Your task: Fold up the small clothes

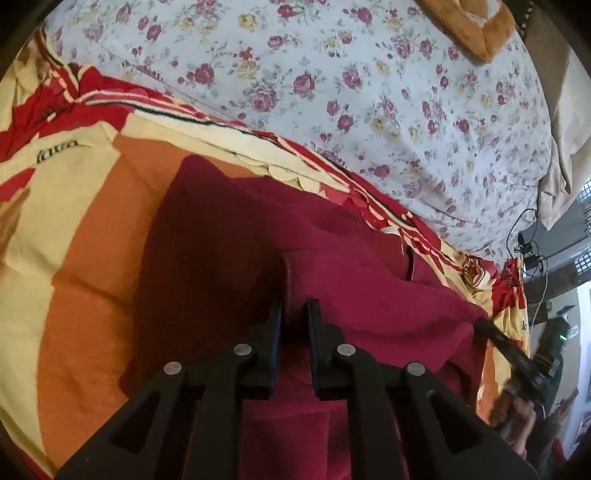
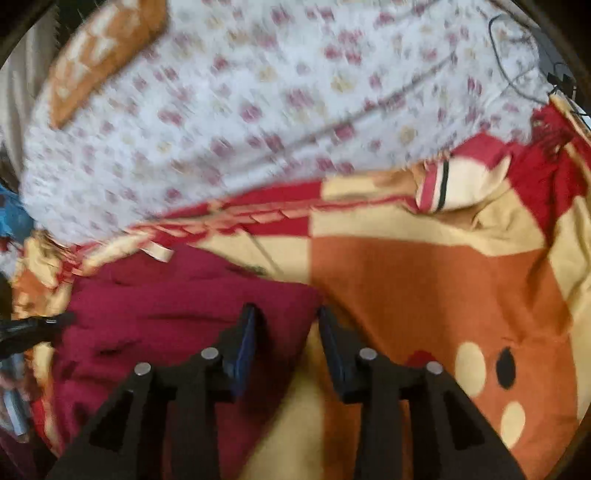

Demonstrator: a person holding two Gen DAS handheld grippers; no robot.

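Observation:
A small dark red garment (image 1: 332,266) lies on an orange, cream and red blanket (image 1: 81,266). In the left wrist view my left gripper (image 1: 294,306) is over the garment with its jaws nearly together, pinching a raised fold of the red cloth between them. The right gripper shows at that view's right edge (image 1: 517,354). In the right wrist view, which is blurred, my right gripper (image 2: 286,314) is open over the garment's right edge (image 2: 177,306) and holds nothing. The left gripper's tip shows at the left there (image 2: 40,325).
A white sheet with red flowers (image 1: 369,92) covers the bed beyond the blanket (image 2: 424,288). An orange plush cushion (image 1: 476,26) lies at the far side. Cables and a dark device (image 1: 532,258) hang at the bed's right edge.

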